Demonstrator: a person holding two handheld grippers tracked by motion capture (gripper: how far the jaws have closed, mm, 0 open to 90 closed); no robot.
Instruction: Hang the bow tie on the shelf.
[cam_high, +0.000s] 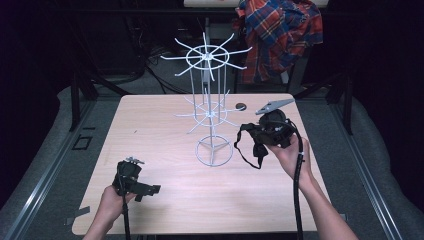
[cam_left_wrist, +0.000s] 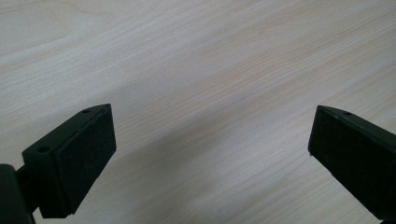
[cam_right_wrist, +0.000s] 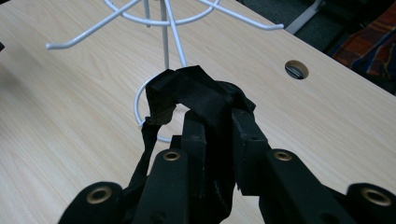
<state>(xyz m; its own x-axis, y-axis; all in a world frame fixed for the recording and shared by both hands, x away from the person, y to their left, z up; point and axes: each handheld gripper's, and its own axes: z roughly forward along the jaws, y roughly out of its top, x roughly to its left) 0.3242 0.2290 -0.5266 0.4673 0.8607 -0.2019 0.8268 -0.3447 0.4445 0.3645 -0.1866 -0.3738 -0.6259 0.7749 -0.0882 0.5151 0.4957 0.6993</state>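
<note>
A white wire rack (cam_high: 210, 107) with two tiers of spoke hooks stands on its ring base at the table's middle. My right gripper (cam_high: 255, 132) sits just right of the rack, shut on a black strap (cam_high: 248, 147) that loops and hangs below it. In the right gripper view the strap (cam_right_wrist: 196, 91) is pinched between the jaws, arching toward the rack's base ring (cam_right_wrist: 140, 105). My left gripper (cam_high: 150, 190) rests low at the table's front left, jaws wide apart, with bare wood between its pads (cam_left_wrist: 74, 163).
The light wooden table (cam_high: 160, 130) has a round cable hole (cam_high: 241, 106) behind the rack. A plaid shirt (cam_high: 277, 35) hangs behind the table's far right. Dark floor and metal rails surround the table.
</note>
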